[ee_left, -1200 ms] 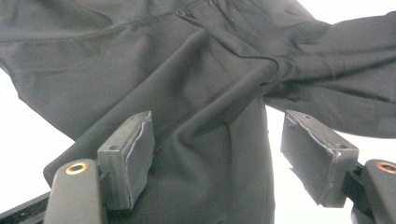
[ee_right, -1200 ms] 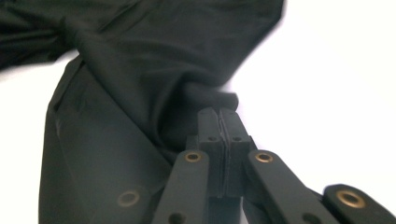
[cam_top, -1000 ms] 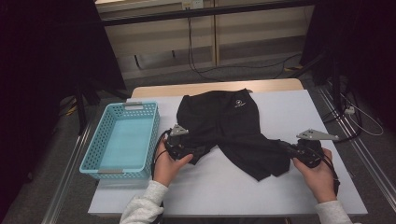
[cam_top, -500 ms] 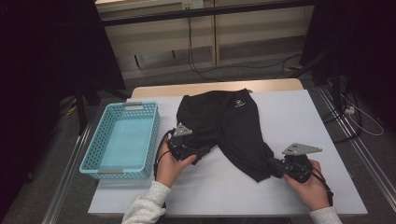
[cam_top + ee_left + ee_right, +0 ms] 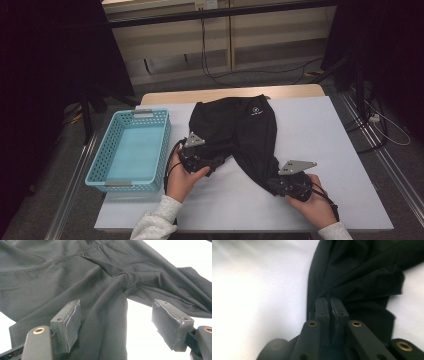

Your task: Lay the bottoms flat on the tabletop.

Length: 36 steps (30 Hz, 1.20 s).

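Observation:
A black garment [image 5: 245, 130] with a small white logo lies crumpled on the white table [image 5: 325, 130]. My left gripper [image 5: 216, 161] rests at the garment's left lower edge. Its jaws stand wide apart, open, over a fold of the cloth [image 5: 75, 272], and the left gripper [image 5: 117, 315] pads do not press on it. My right gripper [image 5: 274, 184] is at the garment's lower right end. In the right gripper view the right gripper [image 5: 331, 302] has its jaws almost together on a pinch of the dark cloth [image 5: 362, 265]. They have just been opening slightly, with cloth still between them.
A light blue plastic basket [image 5: 100, 165] stands at the table's left edge, beside my left hand. Bare white tabletop [image 5: 249, 290] lies in front of and to the right of the garment. Cables run over the floor beyond the table.
My right gripper has moved left and nearer to the person, dragging the garment's lower right end inward. The left gripper has stayed in place.

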Tool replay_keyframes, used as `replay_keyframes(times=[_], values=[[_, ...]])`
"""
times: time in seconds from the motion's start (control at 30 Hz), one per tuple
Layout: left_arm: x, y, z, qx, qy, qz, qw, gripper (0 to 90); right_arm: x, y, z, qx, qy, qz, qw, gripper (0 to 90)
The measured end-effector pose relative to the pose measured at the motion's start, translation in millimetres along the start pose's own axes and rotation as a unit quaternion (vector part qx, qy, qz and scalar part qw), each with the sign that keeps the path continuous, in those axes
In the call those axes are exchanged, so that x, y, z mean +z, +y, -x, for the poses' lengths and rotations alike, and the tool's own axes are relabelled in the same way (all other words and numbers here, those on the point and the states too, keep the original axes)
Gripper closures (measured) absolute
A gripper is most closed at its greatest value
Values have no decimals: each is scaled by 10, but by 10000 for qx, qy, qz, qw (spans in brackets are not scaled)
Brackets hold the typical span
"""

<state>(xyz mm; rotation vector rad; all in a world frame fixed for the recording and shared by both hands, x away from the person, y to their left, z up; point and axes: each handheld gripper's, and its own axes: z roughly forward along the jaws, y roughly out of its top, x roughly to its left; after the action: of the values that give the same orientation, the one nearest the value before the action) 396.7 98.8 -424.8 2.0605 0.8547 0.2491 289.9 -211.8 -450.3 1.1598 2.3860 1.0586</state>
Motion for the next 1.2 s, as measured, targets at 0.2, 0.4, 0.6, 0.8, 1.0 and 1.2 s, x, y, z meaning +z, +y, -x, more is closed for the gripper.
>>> replay_keyframes(times=[0.2, 0.4, 0.6, 0.8, 1.0, 1.2], values=[[-12, 0, -1, -2, 22, 15, 10000, 244, -124, 30, 155, 331, -276, 387, 9983, 580], [-4, 10, -10, 48, -10, 11, 10000, 240, -296, 117, 376, 879, -746, 1195, 9861, 445], [2, -5, -16, -20, -34, -35, 10000, 238, -61, 115, 594, 1295, -825, 882, 9842, 510], [9, -23, -26, -13, -23, -73, 10000, 238, 135, 87, 572, 1006, -654, 182, 9926, 704], [-2, -17, -12, 20, -21, -59, 10000, 232, 139, 104, 516, 810, -499, 80, 9954, 891], [7, -16, -8, -33, -68, -52, 10000, 229, -156, 106, 626, 966, -937, 500, 9896, 898]])
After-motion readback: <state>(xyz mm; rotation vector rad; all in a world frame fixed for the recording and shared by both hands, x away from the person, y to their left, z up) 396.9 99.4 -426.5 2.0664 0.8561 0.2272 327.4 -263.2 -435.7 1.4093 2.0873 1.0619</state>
